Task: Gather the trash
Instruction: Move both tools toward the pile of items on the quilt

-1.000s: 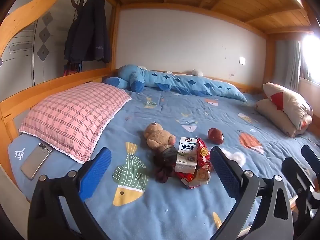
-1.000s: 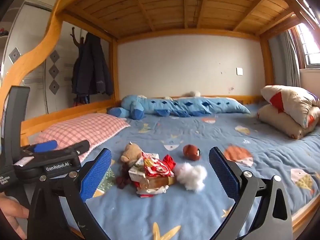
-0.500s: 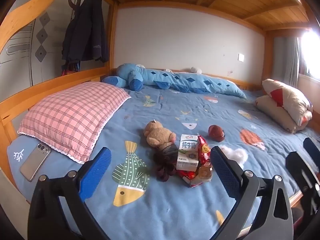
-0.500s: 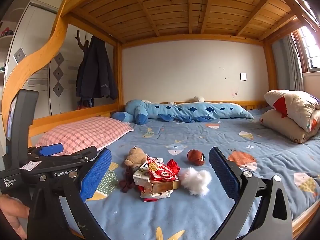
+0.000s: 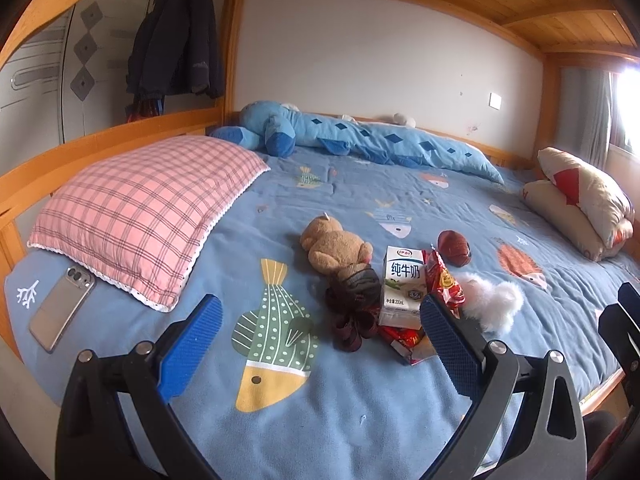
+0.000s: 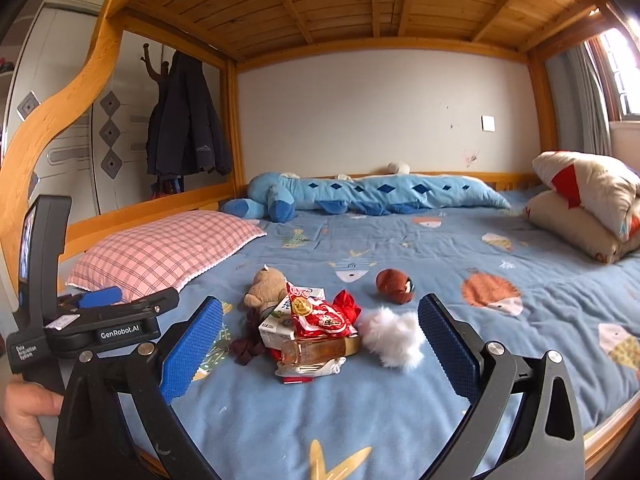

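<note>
A pile of trash lies mid-bed on the blue blanket: a white milk carton (image 5: 402,285) (image 6: 280,322), a red snack wrapper (image 5: 444,280) (image 6: 320,316), a clear bottle (image 6: 320,349) and small scraps. My left gripper (image 5: 318,336) is open and empty, just short of the pile. My right gripper (image 6: 320,340) is open and empty, with the pile seen between its fingers but farther off. The left gripper body (image 6: 100,324) shows at the right wrist view's left.
A teddy bear (image 5: 334,246), dark socks (image 5: 352,312), a white fluff ball (image 5: 490,300) and a brown ball toy (image 5: 454,248) surround the pile. A pink plaid pillow (image 5: 140,212) and a phone (image 5: 62,308) lie left. Cushions (image 5: 580,200) sit right. The wooden bed rail (image 6: 608,432) runs along the front.
Both grippers have moved slightly closer to the trash pile and tilted; both stay open and empty. Nothing on the bed has moved.
</note>
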Action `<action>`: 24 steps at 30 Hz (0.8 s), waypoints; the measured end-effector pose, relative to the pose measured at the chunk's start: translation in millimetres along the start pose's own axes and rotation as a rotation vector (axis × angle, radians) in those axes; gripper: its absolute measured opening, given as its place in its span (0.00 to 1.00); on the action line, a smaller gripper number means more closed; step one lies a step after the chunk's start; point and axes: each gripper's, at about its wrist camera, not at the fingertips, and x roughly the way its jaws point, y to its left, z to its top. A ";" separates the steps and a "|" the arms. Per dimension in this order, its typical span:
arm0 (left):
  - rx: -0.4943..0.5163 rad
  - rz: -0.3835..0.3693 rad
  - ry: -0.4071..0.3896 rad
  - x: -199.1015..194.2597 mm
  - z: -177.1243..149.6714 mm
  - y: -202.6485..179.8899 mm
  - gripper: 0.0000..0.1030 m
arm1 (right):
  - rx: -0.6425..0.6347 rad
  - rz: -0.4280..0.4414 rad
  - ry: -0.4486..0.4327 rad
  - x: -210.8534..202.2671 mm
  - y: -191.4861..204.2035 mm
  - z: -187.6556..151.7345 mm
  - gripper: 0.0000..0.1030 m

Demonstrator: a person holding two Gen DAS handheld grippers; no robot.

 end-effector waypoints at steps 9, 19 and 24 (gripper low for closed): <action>0.008 -0.041 0.043 18.7 -0.4 -3.8 0.96 | -0.014 0.018 0.034 22.7 4.0 3.1 0.92; 0.029 -0.067 0.121 54.9 6.6 -5.9 0.96 | -0.025 0.035 0.110 57.9 9.1 6.6 0.92; 0.038 -0.059 0.158 73.1 13.0 -5.3 0.96 | -0.031 0.051 0.150 78.2 12.2 11.7 0.88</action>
